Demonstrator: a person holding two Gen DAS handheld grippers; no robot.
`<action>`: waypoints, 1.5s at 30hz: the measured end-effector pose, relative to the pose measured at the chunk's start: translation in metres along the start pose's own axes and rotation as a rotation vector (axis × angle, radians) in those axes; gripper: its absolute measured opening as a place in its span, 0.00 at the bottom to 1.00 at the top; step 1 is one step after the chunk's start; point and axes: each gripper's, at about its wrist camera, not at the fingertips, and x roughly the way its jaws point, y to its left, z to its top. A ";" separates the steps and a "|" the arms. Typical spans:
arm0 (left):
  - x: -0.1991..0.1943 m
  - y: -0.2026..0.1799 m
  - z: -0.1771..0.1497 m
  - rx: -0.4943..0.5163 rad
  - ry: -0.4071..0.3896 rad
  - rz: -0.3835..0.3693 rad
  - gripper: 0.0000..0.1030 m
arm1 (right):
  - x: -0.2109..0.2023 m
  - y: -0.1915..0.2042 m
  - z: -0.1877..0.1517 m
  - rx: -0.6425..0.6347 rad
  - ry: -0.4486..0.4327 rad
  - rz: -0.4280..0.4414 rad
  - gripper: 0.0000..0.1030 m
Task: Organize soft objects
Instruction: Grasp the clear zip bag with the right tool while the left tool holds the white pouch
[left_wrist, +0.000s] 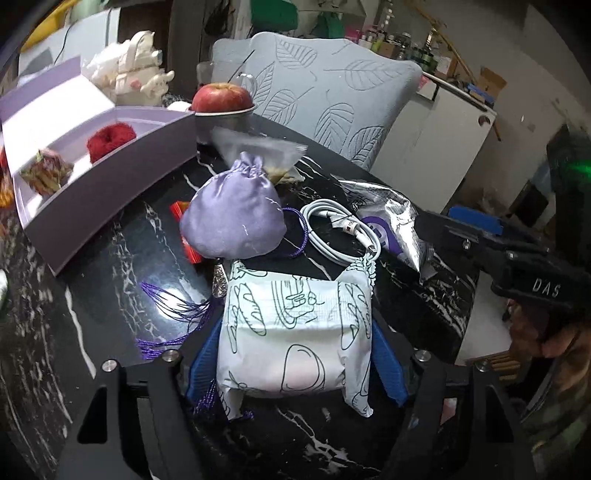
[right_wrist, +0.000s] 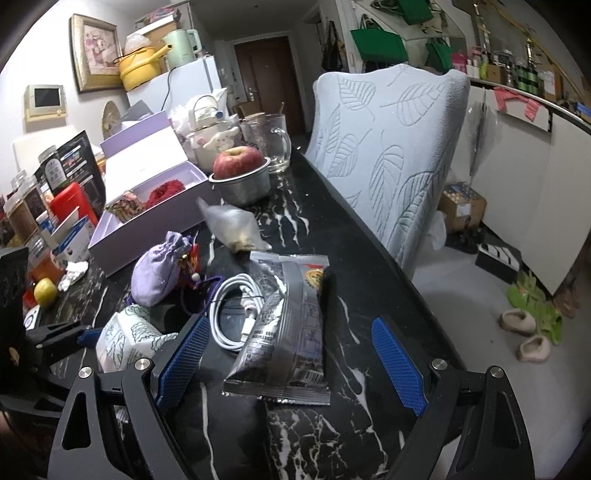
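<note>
We log: white printed soft packet (left_wrist: 295, 332) clamped between left gripper (left_wrist: 295, 363) blue pads; right gripper (right_wrist: 291, 360) wide apart, straddling silver snack pouch (right_wrist: 286, 332), no contact.

On the black marble table (right_wrist: 369, 280) I count one lilac drawstring pouch (left_wrist: 234, 216), one white printed soft packet (left_wrist: 295, 332), one silver foil packet (right_wrist: 284, 332), one coiled white cable (left_wrist: 341, 230) and one clear plastic bag (right_wrist: 232, 229). The one lilac box (left_wrist: 110, 184) holds two things: one red yarn ball (left_wrist: 110, 142) and one patterned bundle (left_wrist: 46, 173). One apple (right_wrist: 238, 160) sits in one metal tin (right_wrist: 243, 186). One glass mug (right_wrist: 271, 142). One chair (right_wrist: 388, 155).
</note>
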 end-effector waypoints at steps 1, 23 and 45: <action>-0.002 -0.003 -0.001 0.016 -0.010 0.014 0.75 | 0.000 0.000 0.000 0.001 0.000 0.000 0.88; -0.015 -0.010 0.000 0.060 -0.140 0.026 0.79 | -0.002 -0.003 -0.006 0.013 -0.001 0.011 0.88; -0.013 -0.027 -0.001 0.151 -0.165 -0.007 0.80 | 0.025 -0.014 -0.010 0.046 0.080 0.070 0.39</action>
